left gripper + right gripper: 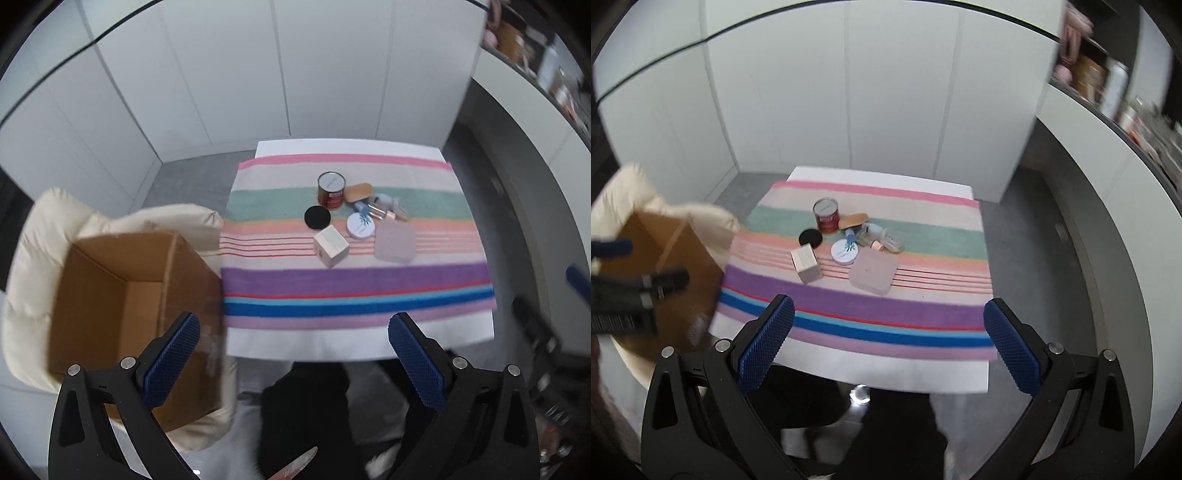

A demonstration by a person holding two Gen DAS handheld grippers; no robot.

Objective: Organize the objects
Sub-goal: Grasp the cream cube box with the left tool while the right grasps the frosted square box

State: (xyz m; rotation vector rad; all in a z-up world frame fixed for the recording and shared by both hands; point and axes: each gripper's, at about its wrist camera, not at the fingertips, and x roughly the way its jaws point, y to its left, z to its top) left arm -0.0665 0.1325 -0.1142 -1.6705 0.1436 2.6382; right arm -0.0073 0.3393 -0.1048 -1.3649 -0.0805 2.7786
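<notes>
At far left, cardboard box (122, 306): one, open-topped, resting on a cream padded cushion (48, 214) beside the counter (354, 343); nothing visible inside it from the left wrist view.
Left gripper (293, 354): fingers apart, holding nothing, above the near counter edge; it also shows at the left edge of the right wrist view.
Striped cloth (354, 284): one, covering most of the white counter.
Black disc (317, 217): one, flat on the cloth, just beside the tin.
Tin (331, 190): one, upright, red-brown label; writing too small to read.
Beige carton (331, 246): one small box; printing not legible.
Tan oval item (358, 191): one, touching the tin's right side.
Round white case (361, 225): one, with a green leaf motif on the lid; its text is not legible.
Small bottles (882, 238): a cluster behind the case; count cannot be told.
Pink square case (395, 242): one, flat, rightmost of the group.
Right gripper (888, 341): fingers apart, holding nothing.
View difference: only the right wrist view separates the bottle cluster clearly; only the left wrist view looks into the box.
Shelf (1108, 92): at far right, blurred goods, labels unreadable.
</notes>
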